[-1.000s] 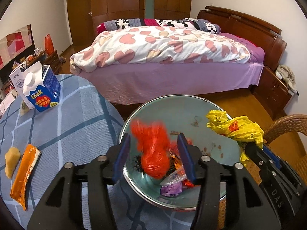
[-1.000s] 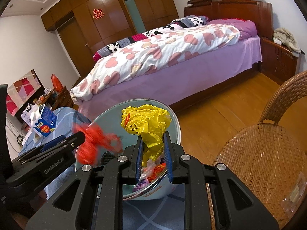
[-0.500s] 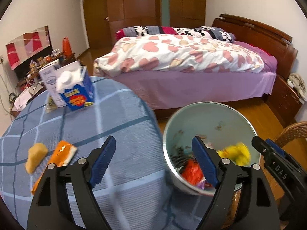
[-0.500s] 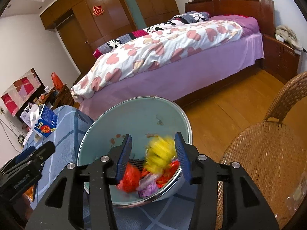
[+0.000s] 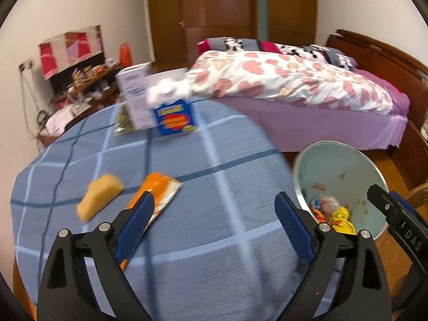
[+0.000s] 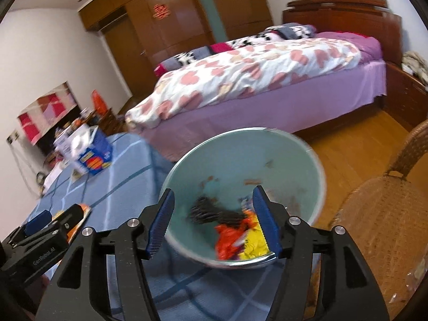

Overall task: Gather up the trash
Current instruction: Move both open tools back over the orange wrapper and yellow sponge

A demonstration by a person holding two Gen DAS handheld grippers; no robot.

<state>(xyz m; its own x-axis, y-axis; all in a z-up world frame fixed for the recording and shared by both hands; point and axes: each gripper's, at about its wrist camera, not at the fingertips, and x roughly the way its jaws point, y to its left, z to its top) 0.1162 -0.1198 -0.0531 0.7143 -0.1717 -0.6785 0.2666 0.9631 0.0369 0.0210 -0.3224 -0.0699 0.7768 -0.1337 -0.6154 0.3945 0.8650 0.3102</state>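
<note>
A pale green trash bin (image 5: 345,165) (image 6: 235,155) stands beside the blue checked table (image 5: 203,176), holding a red bag (image 6: 227,238), a yellow bag (image 6: 252,248) (image 5: 342,215) and other scraps. My left gripper (image 5: 214,215) hovers over the tablecloth, its jaws opening with nothing between them. An orange wrapper (image 5: 157,192) lies by its left finger, a yellow sponge (image 5: 100,195) further left. My right gripper (image 6: 214,220) hangs over the bin's mouth, its jaws opening and empty.
A blue carton (image 5: 174,112) (image 6: 92,157) and a white box (image 5: 133,93) stand at the table's far side. A bed (image 5: 294,91) lies beyond, a wicker chair (image 6: 385,214) at the right, a cluttered sideboard (image 5: 80,85) by the left wall.
Both grippers let go of their bags, red from the left and yellow from the right, which fell into the bin. The left gripper then swung left over the table; both jaws widened.
</note>
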